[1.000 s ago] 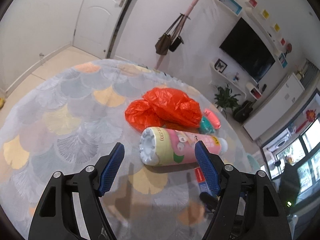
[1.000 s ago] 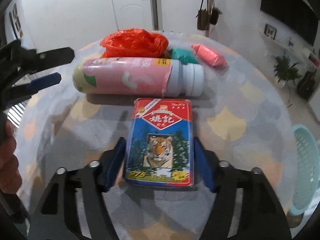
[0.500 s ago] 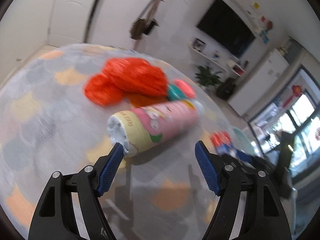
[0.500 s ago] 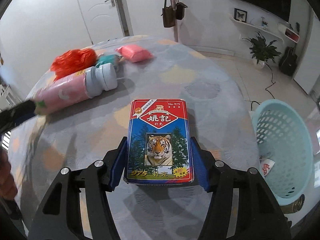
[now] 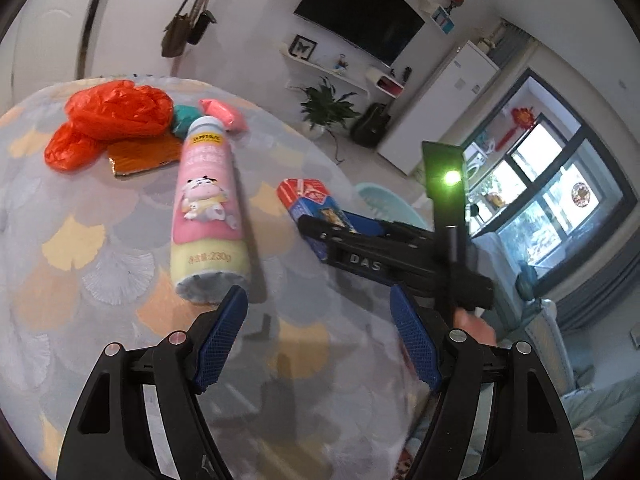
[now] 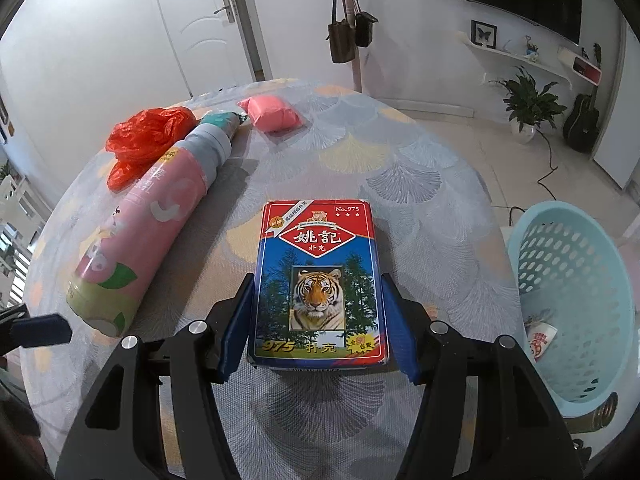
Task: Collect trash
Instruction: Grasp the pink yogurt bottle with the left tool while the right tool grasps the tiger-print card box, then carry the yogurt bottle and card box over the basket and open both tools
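The card box (image 6: 318,280) is showing "No.975", "姚記" and "975"; beside it, the pink bottle (image 5: 206,204) is showing "230g"; the right tool (image 5: 320,220) is bearing "DAS".

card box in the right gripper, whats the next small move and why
Probably carry the card box rightward over the blue basket and then open. The right gripper is shut on its sides, the box looks lifted off the table, and the basket stands beside the table's right edge, already holding a wrapper.
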Tool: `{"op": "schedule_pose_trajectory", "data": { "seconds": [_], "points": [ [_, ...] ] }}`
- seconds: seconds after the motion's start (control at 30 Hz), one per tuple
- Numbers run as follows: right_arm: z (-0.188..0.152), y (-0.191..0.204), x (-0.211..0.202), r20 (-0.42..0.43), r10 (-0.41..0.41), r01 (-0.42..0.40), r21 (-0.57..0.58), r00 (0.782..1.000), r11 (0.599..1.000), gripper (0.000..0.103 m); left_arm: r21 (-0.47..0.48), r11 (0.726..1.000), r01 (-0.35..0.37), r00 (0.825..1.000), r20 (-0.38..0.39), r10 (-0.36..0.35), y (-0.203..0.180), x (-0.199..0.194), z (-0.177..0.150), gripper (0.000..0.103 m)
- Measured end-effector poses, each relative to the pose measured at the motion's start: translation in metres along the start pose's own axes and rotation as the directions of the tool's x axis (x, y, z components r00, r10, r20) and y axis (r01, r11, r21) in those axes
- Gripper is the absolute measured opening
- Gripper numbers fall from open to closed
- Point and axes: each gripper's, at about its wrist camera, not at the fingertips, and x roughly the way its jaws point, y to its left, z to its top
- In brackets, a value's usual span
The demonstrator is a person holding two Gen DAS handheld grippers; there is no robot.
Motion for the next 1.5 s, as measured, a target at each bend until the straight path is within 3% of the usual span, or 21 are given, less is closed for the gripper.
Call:
{"op": "schedule_pose_trajectory", "data": {
  "seconds": [0.17, 0.33, 0.6, 0.67, 0.77, 0.83, 0.93, 1.0, 1.07, 1.23, 1.5],
  "points": [
    [0.001, 0.000, 0.001, 0.001, -0.002, 0.002, 0.000, 1.000, 1.000, 0.057, -0.037, 0.994, -0.102, 0.990, 0.096, 0.105, 0.009, -0.014, 0.021, 0.073],
    [0.002, 0.000, 0.002, -0.003, 0.015, -0.015, 0.005, 1.000, 1.000, 0.058, -0.049, 0.945, -0.323, 0.946, 0.011, 0.324, 0.020, 0.027, 0.050, 0.073],
    [0.003, 0.002, 0.004, -0.011, 0.044, -0.044, -0.013, 0.999, 0.999, 0.068, 0.001, 0.890, -0.456, 0.885, -0.100, 0.454, 0.029, 0.087, 0.074, 0.073],
    [0.002, 0.004, 0.005, -0.014, 0.034, -0.034, -0.022, 0.999, 0.999, 0.068, 0.018, 0.871, -0.491, 0.865, -0.112, 0.490, 0.029, 0.094, 0.074, 0.069],
    [0.003, 0.009, 0.006, -0.017, 0.008, -0.008, -0.036, 1.000, 0.999, 0.068, 0.029, 0.855, -0.518, 0.846, -0.130, 0.517, 0.030, 0.099, 0.070, 0.048],
    [0.003, 0.011, 0.007, -0.019, -0.002, 0.001, -0.039, 1.000, 0.999, 0.068, 0.043, 0.845, -0.533, 0.837, -0.116, 0.534, 0.029, 0.097, 0.068, 0.047],
    [0.003, 0.014, 0.009, -0.021, -0.020, 0.019, -0.046, 1.000, 0.999, 0.068, 0.031, 0.850, -0.527, 0.844, -0.101, 0.527, 0.026, 0.089, 0.063, 0.047],
    [0.003, 0.016, 0.009, -0.018, -0.054, 0.052, -0.053, 0.998, 0.997, 0.058, 0.021, 0.858, -0.514, 0.855, -0.076, 0.514, 0.023, 0.081, 0.060, 0.047],
    [0.003, 0.017, 0.009, -0.015, -0.068, 0.068, -0.055, 0.998, 0.996, 0.057, 0.012, 0.866, -0.499, 0.865, -0.045, 0.499, 0.016, 0.073, 0.058, 0.047],
    [0.000, 0.003, -0.008, 0.034, 0.017, -0.017, 0.004, 0.999, 1.000, 0.056, -0.001, 0.896, -0.444, 0.896, -0.006, 0.444, -0.002, 0.053, 0.057, 0.047],
    [0.011, -0.037, -0.066, 0.144, 0.023, -0.037, 0.092, 0.989, 0.995, 0.056, 0.059, 0.928, -0.367, 0.923, 0.143, 0.356, -0.062, 0.027, 0.072, 0.047]
  ]
}}
